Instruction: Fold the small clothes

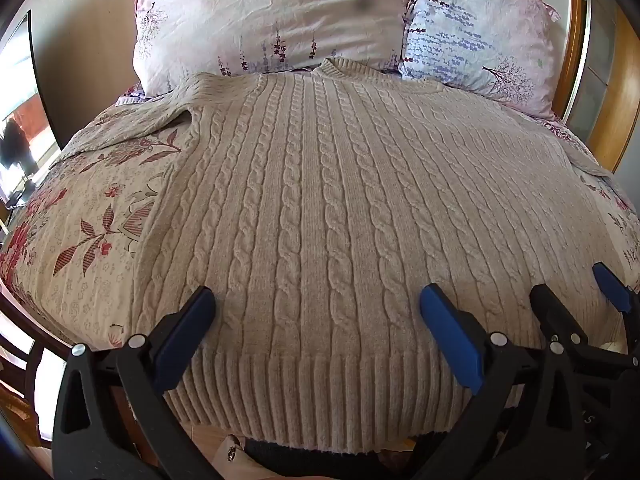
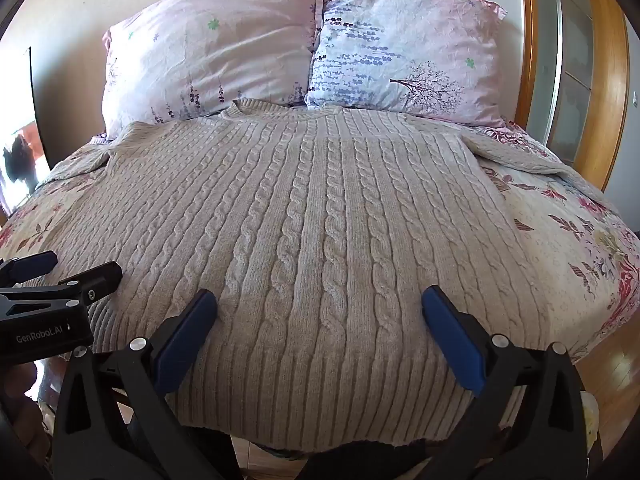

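A beige cable-knit sweater [image 1: 320, 208] lies flat on the bed, collar at the far end by the pillows, ribbed hem hanging over the near edge. It fills the right wrist view too [image 2: 312, 220]. Both sleeves spread out to the sides. My left gripper [image 1: 316, 300] is open, its blue-padded fingers wide apart just above the hem's left half. My right gripper [image 2: 320, 300] is open the same way above the hem's right half. The right gripper's fingers [image 1: 552, 304] show at the right of the left wrist view; the left gripper's fingers [image 2: 100, 274] show at the left of the right wrist view.
A floral bedspread [image 1: 88, 216] covers the bed. Two floral pillows [image 2: 208, 52] [image 2: 404, 52] lean at the head. A wooden headboard frame [image 2: 612, 92] stands at the right. Wood floor [image 2: 616, 364] shows beside the bed.
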